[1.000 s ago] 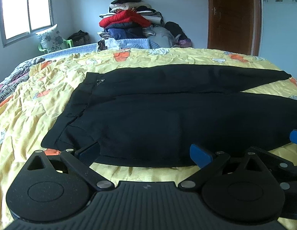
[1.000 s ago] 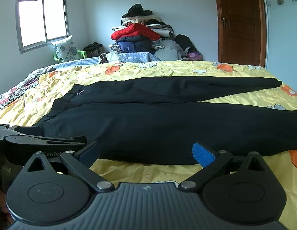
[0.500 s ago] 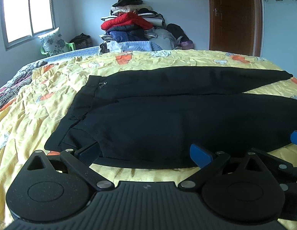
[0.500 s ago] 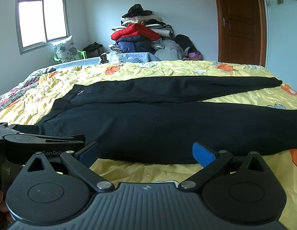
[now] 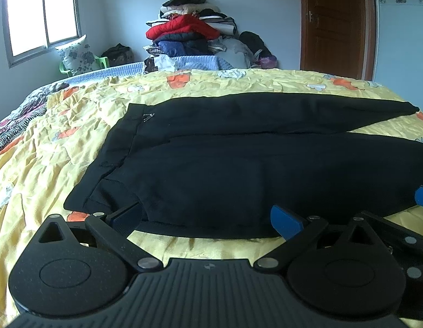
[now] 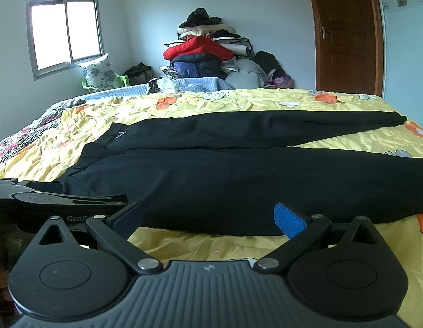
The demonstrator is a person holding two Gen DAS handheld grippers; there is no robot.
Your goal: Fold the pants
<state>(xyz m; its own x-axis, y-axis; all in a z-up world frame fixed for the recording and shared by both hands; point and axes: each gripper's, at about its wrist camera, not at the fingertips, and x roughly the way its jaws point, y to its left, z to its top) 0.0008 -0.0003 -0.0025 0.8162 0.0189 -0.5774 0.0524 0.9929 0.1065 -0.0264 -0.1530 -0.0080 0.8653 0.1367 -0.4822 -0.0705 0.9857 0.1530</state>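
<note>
Black pants (image 5: 238, 164) lie flat on the yellow flowered bedspread (image 5: 61, 147), waistband to the left, both legs running right. The far leg (image 6: 266, 128) ends in a cuff at the right. My left gripper (image 5: 206, 218) is open, low at the near edge of the pants close to the waistband corner; its left fingertip (image 5: 126, 216) sits at the cloth's edge. My right gripper (image 6: 208, 217) is open too, at the near edge of the near leg (image 6: 266, 186). Nothing lies between the fingers of either. Each gripper shows in the other's view: right gripper (image 5: 397, 227), left gripper (image 6: 61, 199).
A tall pile of clothes (image 6: 206, 54) stands against the far wall beyond the bed. A brown door (image 6: 345, 32) is at the back right, a window (image 6: 64, 32) at the back left, with a cushion on a green chair (image 6: 102, 78) under it.
The left wrist view has shifted a little, so the room sits slightly further right in it. The pants have not moved and both grippers stay open.
</note>
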